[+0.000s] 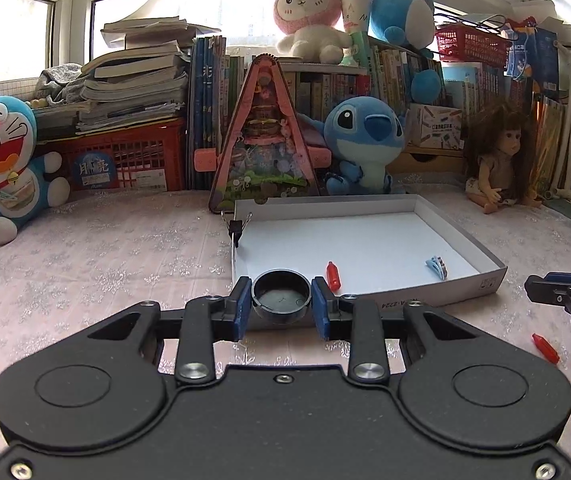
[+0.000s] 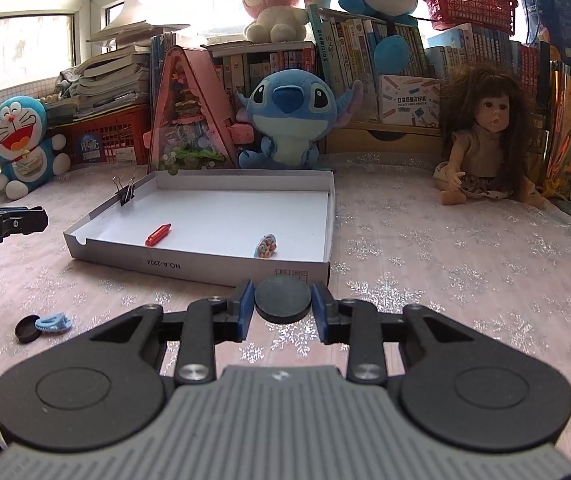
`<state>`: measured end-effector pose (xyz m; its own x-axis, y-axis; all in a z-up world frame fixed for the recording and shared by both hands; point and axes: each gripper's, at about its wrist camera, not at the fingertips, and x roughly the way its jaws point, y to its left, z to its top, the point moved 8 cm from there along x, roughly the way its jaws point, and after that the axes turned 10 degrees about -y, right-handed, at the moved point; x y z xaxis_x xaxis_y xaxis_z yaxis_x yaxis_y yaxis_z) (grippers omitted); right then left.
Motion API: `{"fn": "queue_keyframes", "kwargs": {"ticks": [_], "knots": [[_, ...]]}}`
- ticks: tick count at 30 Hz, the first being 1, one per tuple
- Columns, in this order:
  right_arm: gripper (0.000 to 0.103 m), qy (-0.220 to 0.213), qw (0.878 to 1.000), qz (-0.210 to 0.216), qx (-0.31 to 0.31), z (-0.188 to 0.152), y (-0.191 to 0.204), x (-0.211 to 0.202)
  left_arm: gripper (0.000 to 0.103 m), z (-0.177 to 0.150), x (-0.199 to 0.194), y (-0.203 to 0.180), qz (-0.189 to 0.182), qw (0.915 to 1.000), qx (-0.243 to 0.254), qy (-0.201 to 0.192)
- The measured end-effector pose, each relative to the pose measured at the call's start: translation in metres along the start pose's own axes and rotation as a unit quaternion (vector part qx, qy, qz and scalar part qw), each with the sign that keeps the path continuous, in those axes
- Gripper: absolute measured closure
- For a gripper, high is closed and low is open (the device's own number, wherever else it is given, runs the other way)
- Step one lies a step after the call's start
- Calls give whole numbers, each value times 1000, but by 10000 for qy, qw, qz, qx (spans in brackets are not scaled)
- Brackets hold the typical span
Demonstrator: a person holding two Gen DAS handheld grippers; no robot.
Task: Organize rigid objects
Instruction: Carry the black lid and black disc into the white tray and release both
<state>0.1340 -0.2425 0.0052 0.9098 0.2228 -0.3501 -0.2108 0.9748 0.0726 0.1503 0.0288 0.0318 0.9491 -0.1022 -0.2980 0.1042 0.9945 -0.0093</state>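
A pale pink cloth with silver snowflakes [image 2: 425, 248] is covering the table, under a bright window crowded with books and toys. Nearest, the left gripper [image 1: 281, 300] is pinching a black round cap [image 1: 281, 295] with its hollow side up, its blue pads pressing both sides; the right gripper [image 2: 282, 300] is likewise clamping a black disc [image 2: 283, 299], whose underside is hidden. Both are hanging just before the near wall of a shallow white box [image 2: 189, 266], which is blocking part of its own floor. On the cloth are lying a red peg [image 1: 546, 348], another black cap [image 2: 27, 328] and, touching it, a blue piece [image 2: 53, 323] too small to make out. Inside the box are resting a second red peg [image 2: 158, 234] and a small blue patterned object [image 2: 266, 246], with a binder clip [image 2: 125, 192] gripping the left wall. Behind, a Stitch plush [image 2: 285, 120], a Doraemon plush [image 2: 21, 140] and a doll [image 2: 481, 140] are sitting before the books.
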Motion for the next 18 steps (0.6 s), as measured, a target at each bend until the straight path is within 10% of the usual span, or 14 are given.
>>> {"fn": "queue_keyframes", "kwargs": {"ticks": [18], "knots": [[67, 1051, 9915, 55, 763, 34, -19, 101, 73, 5, 115, 5, -188, 9935, -454, 1030]]}}
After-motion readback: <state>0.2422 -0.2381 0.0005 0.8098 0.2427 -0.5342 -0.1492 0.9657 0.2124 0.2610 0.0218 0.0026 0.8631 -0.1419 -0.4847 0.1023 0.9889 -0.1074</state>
